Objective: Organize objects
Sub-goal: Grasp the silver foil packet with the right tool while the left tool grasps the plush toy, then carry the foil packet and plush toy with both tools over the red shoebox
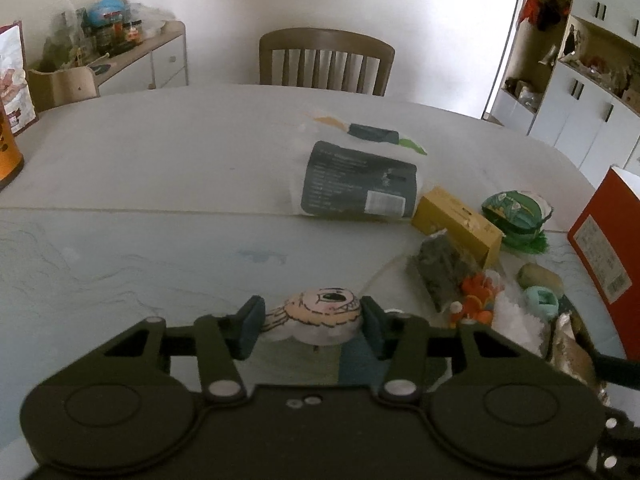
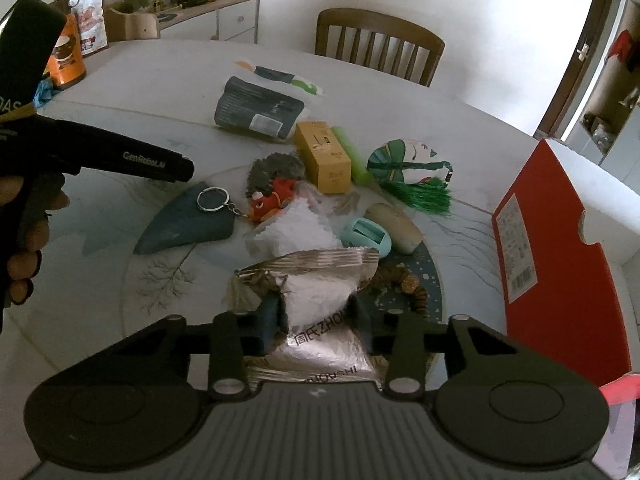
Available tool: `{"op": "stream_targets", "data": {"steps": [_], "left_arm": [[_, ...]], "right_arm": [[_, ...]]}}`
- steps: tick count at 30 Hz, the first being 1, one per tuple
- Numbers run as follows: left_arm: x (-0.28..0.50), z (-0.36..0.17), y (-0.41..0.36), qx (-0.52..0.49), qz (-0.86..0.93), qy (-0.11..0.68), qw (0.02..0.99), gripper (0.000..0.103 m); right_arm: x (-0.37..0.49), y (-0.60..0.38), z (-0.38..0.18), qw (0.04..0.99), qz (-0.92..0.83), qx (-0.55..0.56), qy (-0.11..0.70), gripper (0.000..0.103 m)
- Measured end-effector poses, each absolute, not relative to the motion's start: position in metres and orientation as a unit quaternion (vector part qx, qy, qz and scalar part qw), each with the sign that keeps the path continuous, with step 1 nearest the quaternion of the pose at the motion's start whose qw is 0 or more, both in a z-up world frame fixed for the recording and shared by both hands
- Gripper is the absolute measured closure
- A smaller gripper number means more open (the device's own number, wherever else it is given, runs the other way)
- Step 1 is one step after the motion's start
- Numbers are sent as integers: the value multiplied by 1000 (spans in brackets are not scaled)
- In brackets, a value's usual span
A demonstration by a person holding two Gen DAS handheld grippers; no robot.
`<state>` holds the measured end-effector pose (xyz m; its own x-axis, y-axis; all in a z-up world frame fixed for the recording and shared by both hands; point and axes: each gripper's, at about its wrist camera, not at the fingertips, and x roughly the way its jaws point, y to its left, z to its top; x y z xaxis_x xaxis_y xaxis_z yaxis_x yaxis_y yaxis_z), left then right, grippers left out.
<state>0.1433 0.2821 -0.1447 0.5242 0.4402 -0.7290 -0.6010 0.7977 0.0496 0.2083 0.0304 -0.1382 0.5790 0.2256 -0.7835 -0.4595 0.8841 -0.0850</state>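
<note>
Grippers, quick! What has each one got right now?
Left gripper: shut on the round owl-picture pad.
Right gripper: shut on the silver foil packet.
</note>
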Motion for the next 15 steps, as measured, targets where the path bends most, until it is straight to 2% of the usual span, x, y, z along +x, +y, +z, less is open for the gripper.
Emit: {"op": "stream_targets", "data": {"steps": [15], "left_arm": [[120,-103,250,-105,292,355,882,54]], "right_arm": [[188,14,-98,883,213,-103,405,69]]}}
